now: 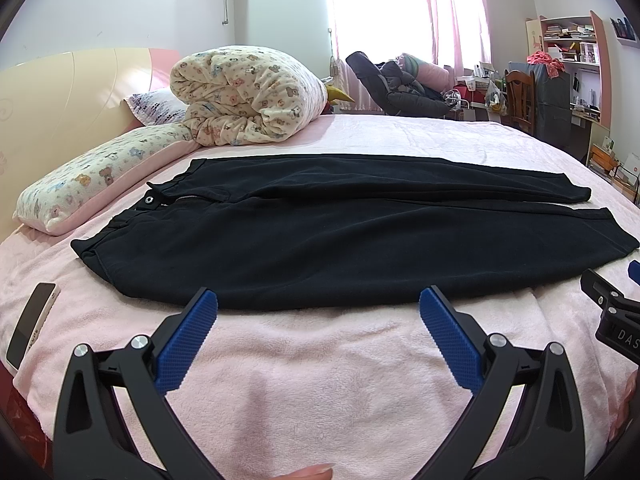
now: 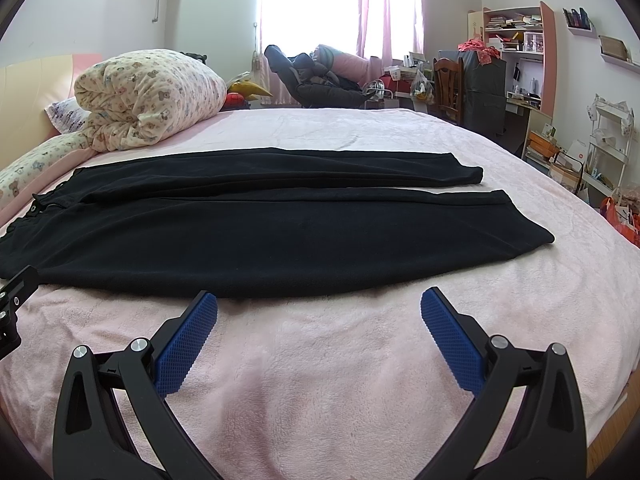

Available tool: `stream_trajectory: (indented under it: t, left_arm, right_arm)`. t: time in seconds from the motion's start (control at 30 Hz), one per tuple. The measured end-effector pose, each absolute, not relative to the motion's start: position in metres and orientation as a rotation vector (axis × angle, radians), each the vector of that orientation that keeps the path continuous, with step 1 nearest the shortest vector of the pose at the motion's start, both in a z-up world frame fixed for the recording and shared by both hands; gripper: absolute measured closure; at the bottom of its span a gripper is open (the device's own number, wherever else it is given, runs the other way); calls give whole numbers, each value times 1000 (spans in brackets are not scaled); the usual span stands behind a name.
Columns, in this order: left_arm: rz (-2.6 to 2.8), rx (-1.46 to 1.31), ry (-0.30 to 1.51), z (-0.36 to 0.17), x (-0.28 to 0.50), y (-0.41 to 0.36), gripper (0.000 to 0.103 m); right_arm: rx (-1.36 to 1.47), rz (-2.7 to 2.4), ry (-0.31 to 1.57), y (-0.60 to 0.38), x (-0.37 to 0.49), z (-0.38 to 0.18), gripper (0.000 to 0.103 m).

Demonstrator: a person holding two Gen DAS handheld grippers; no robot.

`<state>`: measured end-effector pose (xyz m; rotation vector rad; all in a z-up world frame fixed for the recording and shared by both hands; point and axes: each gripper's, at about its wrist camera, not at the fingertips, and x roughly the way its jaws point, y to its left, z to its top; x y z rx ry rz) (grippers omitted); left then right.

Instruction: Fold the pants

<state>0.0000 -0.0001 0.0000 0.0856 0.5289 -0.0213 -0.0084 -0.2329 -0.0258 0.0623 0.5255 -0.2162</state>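
The black pants (image 1: 320,232) lie flat across the pink bed (image 1: 320,360), legs slightly apart. The left gripper (image 1: 318,300) and right gripper (image 2: 319,300) hover spread and empty; a shallow pinch could snag the blanket too.

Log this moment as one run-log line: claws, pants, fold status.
left claw: open, empty, at near edge of pants | right claw: open, empty | pants: flat on bed, legs side by side | fold: not started
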Motion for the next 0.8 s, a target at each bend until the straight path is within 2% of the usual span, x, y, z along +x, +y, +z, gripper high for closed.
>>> stream_trajectory:
  t: [0.8]
  left_arm:
    - [-21,86,528,0,0,0,2]
  right_arm:
    - [62,-216,525,-232,-6,-28,1]
